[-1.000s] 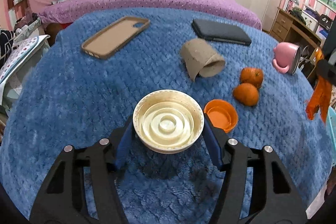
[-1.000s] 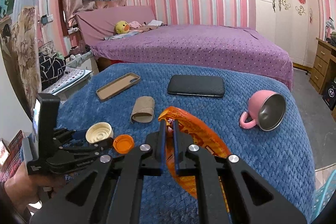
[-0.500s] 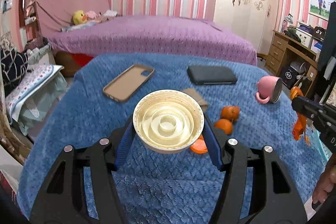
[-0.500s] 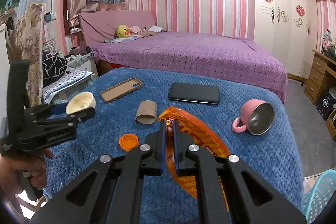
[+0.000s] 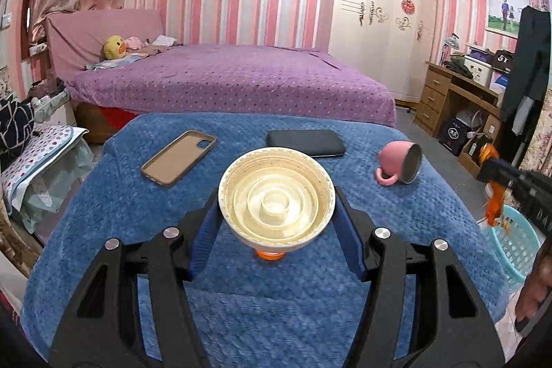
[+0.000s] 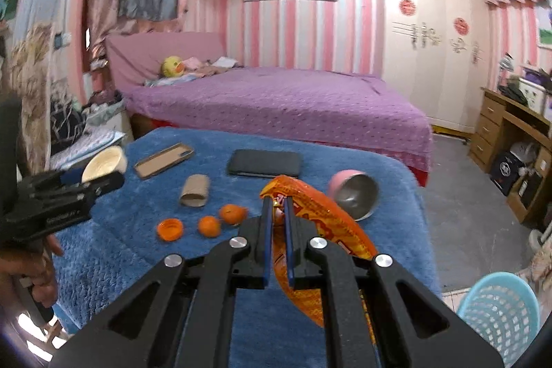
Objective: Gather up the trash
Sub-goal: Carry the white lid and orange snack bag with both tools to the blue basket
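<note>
My left gripper (image 5: 276,216) is shut on a cream plastic lid (image 5: 276,204) and holds it well above the blue blanket (image 5: 172,230); the lid also shows in the right wrist view (image 6: 105,162). My right gripper (image 6: 277,206) is shut on an orange snack wrapper (image 6: 321,212), raised near the blanket's right edge; the wrapper also shows in the left wrist view (image 5: 495,199). An orange cap (image 6: 169,229), a cardboard roll (image 6: 195,190) and two tangerines (image 6: 220,219) lie on the blanket. A light blue basket (image 6: 500,312) stands on the floor at the right.
A phone case (image 5: 179,157), a black phone (image 5: 305,143) and a tipped pink mug (image 5: 400,162) lie on the blanket. A purple bed (image 5: 234,81) is behind, a wooden desk (image 5: 459,99) at the right, clutter at the left.
My left gripper has lifted the cream lid off the blanket and risen. My right gripper has risen and moved back towards the basket with the wrapper.
</note>
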The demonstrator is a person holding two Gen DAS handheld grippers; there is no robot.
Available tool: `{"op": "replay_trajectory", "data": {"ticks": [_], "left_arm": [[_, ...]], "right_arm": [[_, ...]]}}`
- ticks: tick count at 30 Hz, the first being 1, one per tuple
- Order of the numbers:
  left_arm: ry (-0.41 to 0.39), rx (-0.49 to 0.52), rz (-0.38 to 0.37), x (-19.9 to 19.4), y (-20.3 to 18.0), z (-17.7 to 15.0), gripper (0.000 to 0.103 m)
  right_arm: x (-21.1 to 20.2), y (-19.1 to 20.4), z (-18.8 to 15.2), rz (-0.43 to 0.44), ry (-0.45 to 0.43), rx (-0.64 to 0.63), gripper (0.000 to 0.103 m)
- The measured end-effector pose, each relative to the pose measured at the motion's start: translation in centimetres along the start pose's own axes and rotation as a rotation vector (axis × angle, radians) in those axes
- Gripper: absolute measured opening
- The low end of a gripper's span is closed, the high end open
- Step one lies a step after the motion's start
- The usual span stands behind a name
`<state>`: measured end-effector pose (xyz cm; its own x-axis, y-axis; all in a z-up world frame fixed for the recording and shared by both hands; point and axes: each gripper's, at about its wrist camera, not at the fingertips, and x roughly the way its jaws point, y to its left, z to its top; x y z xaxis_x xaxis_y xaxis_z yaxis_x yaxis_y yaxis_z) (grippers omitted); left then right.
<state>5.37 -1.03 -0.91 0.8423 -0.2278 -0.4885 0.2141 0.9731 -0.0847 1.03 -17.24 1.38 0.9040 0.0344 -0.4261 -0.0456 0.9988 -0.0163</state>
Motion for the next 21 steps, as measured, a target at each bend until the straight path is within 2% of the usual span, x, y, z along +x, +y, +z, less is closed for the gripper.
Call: {"op": "replay_trajectory", "data": {"ticks": [5,12,21], "left_arm": [[-0.004,0.01,-0.023,0.0,-1.8,-0.1,0.06],[-0.011,0.003,-0.064,-0.1,-4.3,-0.1,0.06],[-0.005,-0.001,-0.11,-0.3,-6.8,-0.3,0.06]], "right_arm": [[-1.6,-4.0,0.1,-0.075,-0.003,0.052,0.007],[-3.8,-8.6,0.1,-0.137,-0.027,0.119,0.007],[-5.5,-11.6,0.1,-0.203,-0.031,0.158,0.007]]}}
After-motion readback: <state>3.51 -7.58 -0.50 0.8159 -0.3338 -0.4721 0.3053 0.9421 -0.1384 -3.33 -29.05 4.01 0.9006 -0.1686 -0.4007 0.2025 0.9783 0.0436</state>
